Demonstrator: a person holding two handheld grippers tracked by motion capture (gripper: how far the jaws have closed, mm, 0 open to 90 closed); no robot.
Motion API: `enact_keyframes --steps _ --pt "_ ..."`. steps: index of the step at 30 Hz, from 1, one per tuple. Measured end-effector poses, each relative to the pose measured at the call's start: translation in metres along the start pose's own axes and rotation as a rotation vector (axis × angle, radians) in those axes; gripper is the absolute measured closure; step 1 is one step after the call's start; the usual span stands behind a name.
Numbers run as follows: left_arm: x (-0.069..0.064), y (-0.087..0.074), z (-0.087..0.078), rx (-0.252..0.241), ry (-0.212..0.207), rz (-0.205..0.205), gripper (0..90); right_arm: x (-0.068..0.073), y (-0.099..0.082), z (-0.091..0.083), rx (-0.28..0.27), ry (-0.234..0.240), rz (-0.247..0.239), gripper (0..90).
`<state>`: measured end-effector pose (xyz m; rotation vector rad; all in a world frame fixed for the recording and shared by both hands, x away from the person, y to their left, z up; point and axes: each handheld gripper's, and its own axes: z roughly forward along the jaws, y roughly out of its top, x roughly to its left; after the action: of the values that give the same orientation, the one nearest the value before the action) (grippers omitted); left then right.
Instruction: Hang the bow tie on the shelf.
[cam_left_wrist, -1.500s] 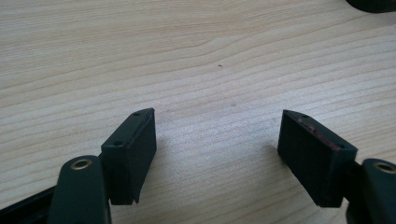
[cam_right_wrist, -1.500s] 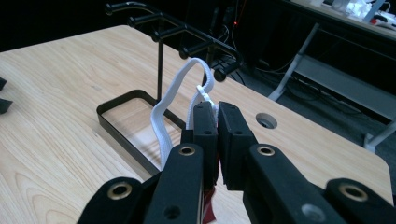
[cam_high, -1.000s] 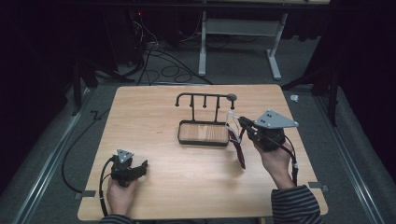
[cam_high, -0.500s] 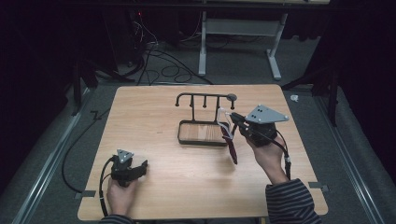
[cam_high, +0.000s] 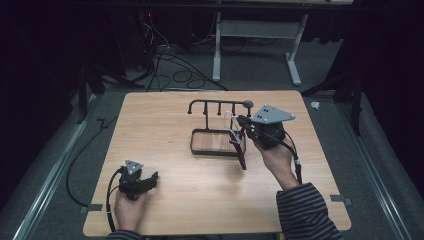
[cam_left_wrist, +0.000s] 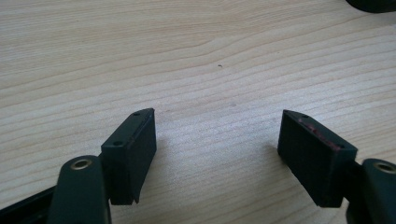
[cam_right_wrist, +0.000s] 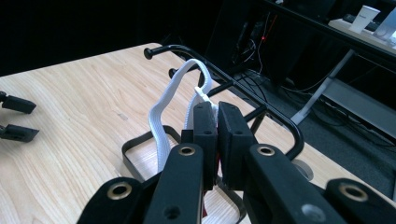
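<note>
Your right gripper (cam_right_wrist: 217, 122) is clenched on the white strap (cam_right_wrist: 161, 116), close to the black rack (cam_high: 220, 106) but not hung yet; left gripper (cam_left_wrist: 217, 156) rests released on the counter (cam_left_wrist: 196, 56)

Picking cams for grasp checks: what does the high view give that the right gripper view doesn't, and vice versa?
High view: the hand around the right tongs, the dark red piece hanging full length below them, and cables on the floor.
Right gripper view: a close look at the pads pinched on the white strap, plus a white cup on a far desk.
Both: the black hook rack, the strap, the wooden table, and the left tongs, open.
</note>
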<state>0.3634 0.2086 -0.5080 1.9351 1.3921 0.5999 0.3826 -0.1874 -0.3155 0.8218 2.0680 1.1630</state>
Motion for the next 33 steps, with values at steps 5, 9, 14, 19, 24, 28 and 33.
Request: enact_keyframes --steps 5,9,14,19,24,28,33 --pt "0.000 0.000 0.000 0.000 -0.001 0.000 28.4 0.000 0.006 0.009 0.008 -0.001 -0.010 88.2" --pt "0.000 0.000 0.000 0.001 -0.003 0.002 28.4 -0.001 0.007 0.015 0.017 0.000 -0.001 88.2" --pt "0.000 0.000 0.000 0.000 -0.003 0.002 28.4 0.000 0.011 0.021 0.020 0.003 -0.006 88.1" --pt "0.000 0.000 0.000 0.000 -0.003 0.002 28.4 -0.001 0.015 0.026 0.021 0.001 -0.006 88.1" --pt "0.000 0.000 0.000 0.002 -0.004 0.002 28.4 -0.001 0.018 0.032 0.022 0.001 -0.010 88.1" --pt "0.000 0.000 0.000 0.000 -0.003 0.001 28.4 -0.001 0.020 0.036 0.026 0.001 -0.011 88.1" --pt "0.000 0.000 0.000 0.001 -0.003 0.002 28.4 -0.001 0.023 0.043 0.031 0.000 -0.011 88.1"
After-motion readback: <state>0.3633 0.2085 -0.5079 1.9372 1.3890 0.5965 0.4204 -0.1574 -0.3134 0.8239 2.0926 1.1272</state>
